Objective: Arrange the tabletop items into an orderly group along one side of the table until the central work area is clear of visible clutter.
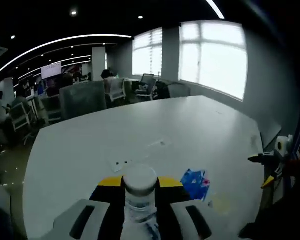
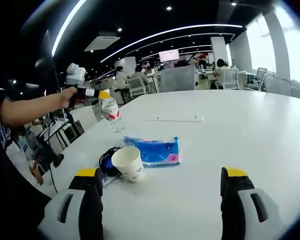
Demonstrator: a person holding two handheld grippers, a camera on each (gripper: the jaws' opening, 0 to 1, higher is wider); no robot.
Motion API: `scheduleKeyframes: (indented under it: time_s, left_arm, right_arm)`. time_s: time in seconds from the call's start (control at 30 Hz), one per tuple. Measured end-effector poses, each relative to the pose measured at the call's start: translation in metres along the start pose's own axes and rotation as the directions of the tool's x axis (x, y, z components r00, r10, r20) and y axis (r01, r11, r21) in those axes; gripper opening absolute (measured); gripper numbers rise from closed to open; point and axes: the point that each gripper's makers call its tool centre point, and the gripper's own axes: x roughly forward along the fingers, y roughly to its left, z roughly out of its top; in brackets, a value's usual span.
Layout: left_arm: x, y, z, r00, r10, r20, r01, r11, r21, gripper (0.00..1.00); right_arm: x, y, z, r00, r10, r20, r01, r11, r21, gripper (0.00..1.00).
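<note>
Your left tongs (image 1: pixel 140 192) are clamped on a clear plastic water bottle (image 1: pixel 140 187); in the left gripper view its white cap sits at 6 o'clock between the two yellow-tipped jaws, which press against its sides. In the right gripper view you can see that same bottle at 10 o'clock, held upright in the left tongs near the far left edge of the white surface (image 2: pixel 240 130), its base at or just above the top; I cannot tell whether it touches.

Your right tongs (image 2: pixel 160 185) stand wide open with nothing between them, the two jaws rising at 7 and 5 o'clock in the right gripper view. In the left gripper view they come in at 3 o'clock, past the edge of the surface.

Just beyond the right tongs' left jaw, a white paper cup (image 2: pixel 128 163) leans tilted, mouth up, at about 8 o'clock. A dark coiled cable (image 2: pixel 106 158) lies touching it on its left side. A blue packet of tissues (image 2: pixel 155 150) lies flat just beside the cup, toward the centre; in the left gripper view it shows at 5 o'clock, near the bottle. Farther across the surface, at 12 o'clock in the right gripper view, a thin white strip (image 2: pixel 176 119) lies flat, well apart from the rest.
</note>
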Motion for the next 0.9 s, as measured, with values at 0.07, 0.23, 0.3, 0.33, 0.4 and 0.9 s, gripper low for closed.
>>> scheduleKeyframes:
  time_s: [0.07, 0.23, 0.3, 0.33, 0.4, 0.9]
  left_arm:
    - [0.003, 0.003, 0.000, 1.000, 0.005, -0.002, -0.005, 1.000, -0.002, 0.19]
    - [0.015, 0.010, 0.000, 1.000, 0.022, -0.003, -0.022, 1.000, -0.009, 0.19]
    - [0.020, 0.013, -0.001, 1.000, 0.028, -0.003, -0.028, 0.999, -0.014, 0.19]
    - [0.021, 0.014, -0.001, 0.999, 0.032, -0.005, -0.032, 0.999, -0.017, 0.19]
    - [0.025, 0.017, -0.002, 0.999, 0.037, -0.009, -0.037, 0.999, -0.023, 0.19]
    - [0.099, 0.057, -0.029, 0.997, 0.052, -0.061, -0.052, 0.999, -0.005, 0.21]
  right_arm:
    - [0.000, 0.000, 0.000, 1.000, 0.000, -0.002, 0.000, 1.000, 0.003, 0.95]
    - [0.002, -0.001, 0.005, 1.000, 0.006, 0.009, -0.006, 1.000, 0.030, 0.94]
    - [0.003, -0.003, 0.007, 1.000, 0.003, 0.010, -0.004, 1.000, 0.028, 0.94]
    - [0.004, -0.003, 0.007, 1.000, 0.003, 0.011, -0.003, 1.000, 0.027, 0.94]
    - [0.004, -0.003, 0.008, 1.000, 0.003, 0.011, -0.003, 1.000, 0.024, 0.93]
    - [0.032, -0.025, 0.009, 0.999, -0.017, -0.028, 0.018, 1.000, 0.026, 0.92]
